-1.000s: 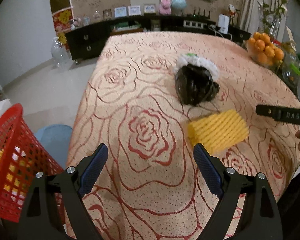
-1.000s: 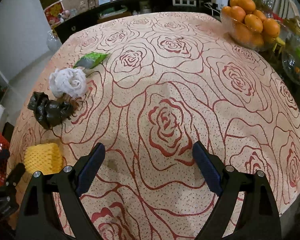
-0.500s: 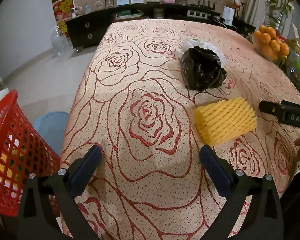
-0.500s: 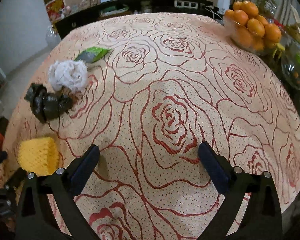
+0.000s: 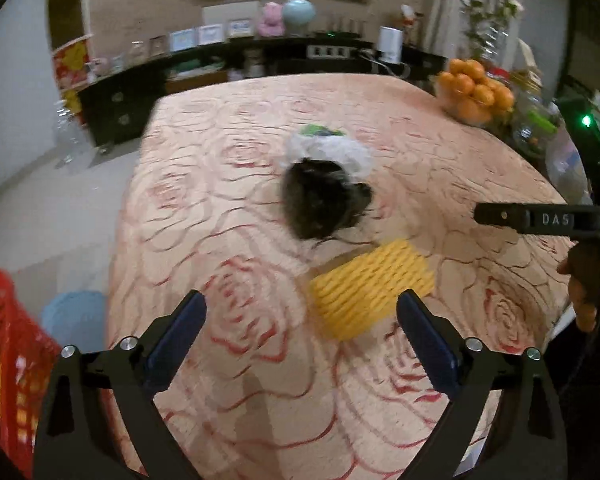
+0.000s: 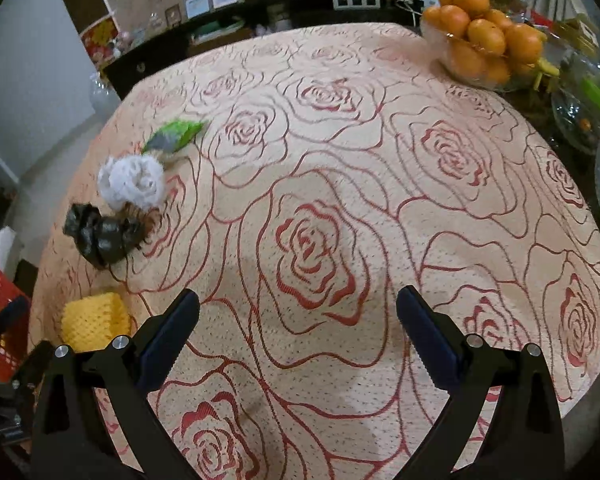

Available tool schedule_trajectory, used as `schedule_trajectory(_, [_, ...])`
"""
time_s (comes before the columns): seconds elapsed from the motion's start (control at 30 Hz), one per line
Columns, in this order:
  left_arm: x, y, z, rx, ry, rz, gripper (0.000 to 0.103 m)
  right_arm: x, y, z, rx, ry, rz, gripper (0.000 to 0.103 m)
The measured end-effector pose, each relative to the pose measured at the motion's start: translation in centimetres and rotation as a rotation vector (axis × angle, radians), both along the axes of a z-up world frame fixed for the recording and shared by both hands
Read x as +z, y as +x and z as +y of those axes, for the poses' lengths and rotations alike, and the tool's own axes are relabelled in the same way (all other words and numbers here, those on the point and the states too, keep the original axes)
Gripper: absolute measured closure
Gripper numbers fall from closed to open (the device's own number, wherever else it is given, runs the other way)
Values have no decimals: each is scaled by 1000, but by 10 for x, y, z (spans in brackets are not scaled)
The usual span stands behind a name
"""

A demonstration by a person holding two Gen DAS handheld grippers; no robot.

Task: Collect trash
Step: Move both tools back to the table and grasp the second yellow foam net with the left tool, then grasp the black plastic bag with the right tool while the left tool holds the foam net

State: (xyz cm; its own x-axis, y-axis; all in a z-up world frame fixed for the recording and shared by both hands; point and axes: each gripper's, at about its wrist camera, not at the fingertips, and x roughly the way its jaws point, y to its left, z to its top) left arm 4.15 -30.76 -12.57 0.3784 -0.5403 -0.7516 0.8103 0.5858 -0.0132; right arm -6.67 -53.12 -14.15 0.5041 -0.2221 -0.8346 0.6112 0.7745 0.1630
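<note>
Both the left gripper (image 5: 300,320) and right gripper (image 6: 298,318) gape empty; foam (image 5: 374,294) lies just ahead of the left, ready to be taken for the basket (image 5: 4,360) beside it.

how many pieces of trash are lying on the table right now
4, in a row near the table's left edge: yellow foam net nearest, then black bag, white crumpled bag, green wrapper farthest. Nothing else shows.

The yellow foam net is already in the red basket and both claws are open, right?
Not quite. The yellow foam net lies on the table, not in the red basket; the left wrist view shows it just ahead of the left claw. Both claws, including the right claw, are open and empty.
</note>
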Motion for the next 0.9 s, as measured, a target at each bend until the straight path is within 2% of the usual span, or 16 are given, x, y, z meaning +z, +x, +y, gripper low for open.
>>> schedule_trajectory(0.07, [-4,-1,-11,-44,13,6,20,3,-3,-1,1,2,-11,7])
schedule_trajectory(0.23, [-21,-10,-34,-160,51,20,43,6,-5,-3,8,25,-30,7])
schedule_trajectory(0.3, [-23,-14,-38,-184,40,16,48,7,-5,-2,12,23,-34,7])
schedule_trajectory(0.47, [-24,-20,-43,-226,9,26,68,8,-5,-1,19,32,-41,7])
schedule_trajectory(0.53, [-23,-18,-41,-221,-11,48,86,7,-6,-2,21,40,-43,7])
schedule_trajectory(0.7, [-21,-14,-34,-204,-63,123,92,7,-6,-3,20,53,-51,7])
schedule_trajectory(0.9, [-6,-23,-19,-181,-90,89,92,10,-5,0,40,46,-70,7])
